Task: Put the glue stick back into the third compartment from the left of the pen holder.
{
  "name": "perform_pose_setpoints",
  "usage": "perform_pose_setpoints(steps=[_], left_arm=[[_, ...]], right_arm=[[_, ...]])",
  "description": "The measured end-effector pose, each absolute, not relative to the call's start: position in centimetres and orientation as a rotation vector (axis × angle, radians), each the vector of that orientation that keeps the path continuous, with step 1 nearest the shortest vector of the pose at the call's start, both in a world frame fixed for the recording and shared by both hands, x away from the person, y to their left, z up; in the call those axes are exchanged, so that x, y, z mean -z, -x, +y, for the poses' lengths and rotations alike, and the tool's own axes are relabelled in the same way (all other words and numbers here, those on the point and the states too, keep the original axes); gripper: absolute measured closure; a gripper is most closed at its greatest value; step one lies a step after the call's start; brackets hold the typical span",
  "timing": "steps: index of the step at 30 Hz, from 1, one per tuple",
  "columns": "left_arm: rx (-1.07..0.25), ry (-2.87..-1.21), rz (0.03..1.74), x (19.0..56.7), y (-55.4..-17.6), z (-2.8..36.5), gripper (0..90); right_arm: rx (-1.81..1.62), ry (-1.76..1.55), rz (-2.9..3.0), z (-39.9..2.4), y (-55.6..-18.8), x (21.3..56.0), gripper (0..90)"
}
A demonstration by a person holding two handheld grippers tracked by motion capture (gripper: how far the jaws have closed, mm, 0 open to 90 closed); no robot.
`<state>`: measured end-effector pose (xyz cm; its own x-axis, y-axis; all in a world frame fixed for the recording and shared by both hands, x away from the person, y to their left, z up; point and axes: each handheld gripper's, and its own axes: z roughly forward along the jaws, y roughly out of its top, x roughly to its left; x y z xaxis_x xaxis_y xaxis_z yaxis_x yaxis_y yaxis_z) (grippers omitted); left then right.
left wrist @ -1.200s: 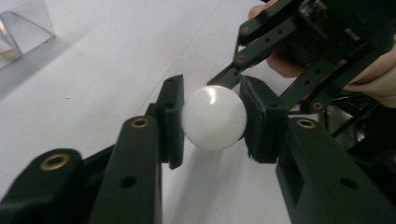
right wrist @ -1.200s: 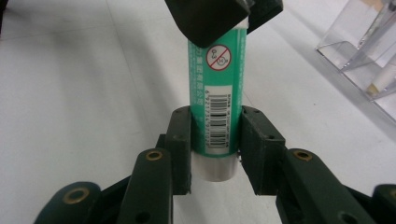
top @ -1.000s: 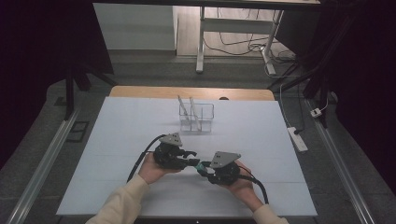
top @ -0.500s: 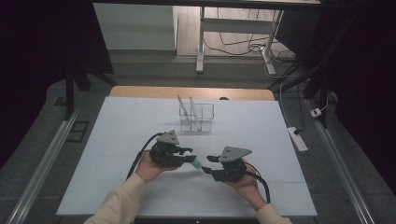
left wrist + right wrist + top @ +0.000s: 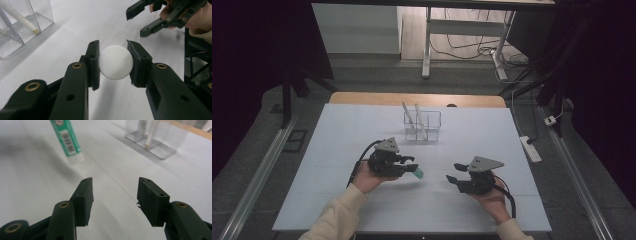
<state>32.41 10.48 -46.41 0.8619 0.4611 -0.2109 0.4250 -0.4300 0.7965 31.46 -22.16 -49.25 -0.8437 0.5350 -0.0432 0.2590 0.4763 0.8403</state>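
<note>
Left tool [image 5: 112, 62] grips tube's white cap [image 5: 115, 62]; right gripper view shows green body [image 5: 67, 140].

My left gripper [image 5: 408, 166] sits near the middle of the table, level and pointing right, its jaws clamped on the white round cap [image 5: 115, 62] of a green tube, with my left hand [image 5: 368, 176] cupped beneath and the cream sleeve running back to the near edge. My right gripper [image 5: 455, 173] lies off to the right, well apart, pointing left toward it. Its jaws have just been opening, nothing between them.
</note>
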Motion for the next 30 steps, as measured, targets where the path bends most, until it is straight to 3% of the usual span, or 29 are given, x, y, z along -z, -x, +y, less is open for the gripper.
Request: perform_pose_setpoints(steps=[15, 30], left_arm=[[-0.085, -2.049, 0.662, 45.7, -32.6, 11.4, 64.6], [-0.080, -2.006, 0.685, 43.9, -34.3, 11.1, 64.6]], right_arm=[[-1.249, -0.812, 2.352, -28.0, -30.4, 49.7, 44.8], [-1.252, -0.833, 2.348, -28.8, -30.9, 49.8, 42.5]])
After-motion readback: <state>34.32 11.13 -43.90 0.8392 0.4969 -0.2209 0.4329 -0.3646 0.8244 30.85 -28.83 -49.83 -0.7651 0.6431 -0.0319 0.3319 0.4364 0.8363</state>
